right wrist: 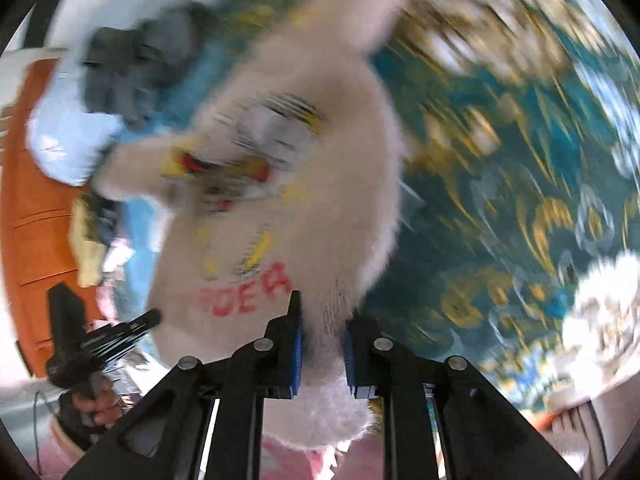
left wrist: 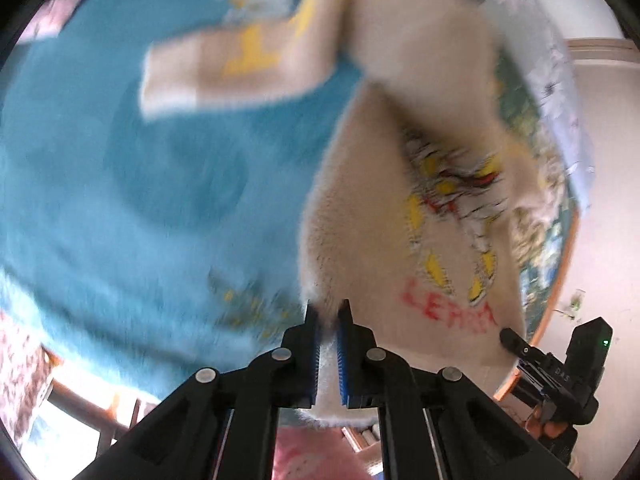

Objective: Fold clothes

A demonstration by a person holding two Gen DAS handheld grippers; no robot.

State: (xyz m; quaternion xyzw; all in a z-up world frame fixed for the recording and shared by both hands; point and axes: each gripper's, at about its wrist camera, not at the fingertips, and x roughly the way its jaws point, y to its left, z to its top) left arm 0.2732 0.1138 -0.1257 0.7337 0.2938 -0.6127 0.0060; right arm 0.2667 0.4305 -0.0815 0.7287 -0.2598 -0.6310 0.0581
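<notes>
A cream fleece sweater [left wrist: 372, 216] with yellow print and red lettering hangs over a teal bedspread [left wrist: 120, 184]. My left gripper [left wrist: 328, 312] is shut on its hem edge. One sleeve [left wrist: 224, 68] with a yellow letter lies out on the bedspread. In the right wrist view the same sweater [right wrist: 304, 168] hangs blurred, and my right gripper [right wrist: 324, 320] is shut on another part of its hem. The right gripper also shows in the left wrist view [left wrist: 560, 376], and the left gripper shows in the right wrist view [right wrist: 100, 340].
The patterned teal and gold bedspread [right wrist: 520, 200] fills the right wrist view. A grey garment [right wrist: 132, 68] and a light blue one [right wrist: 60, 140] lie at the far left by an orange cabinet [right wrist: 36, 208]. A pale printed cloth [left wrist: 560, 100] lies at the bed's right edge.
</notes>
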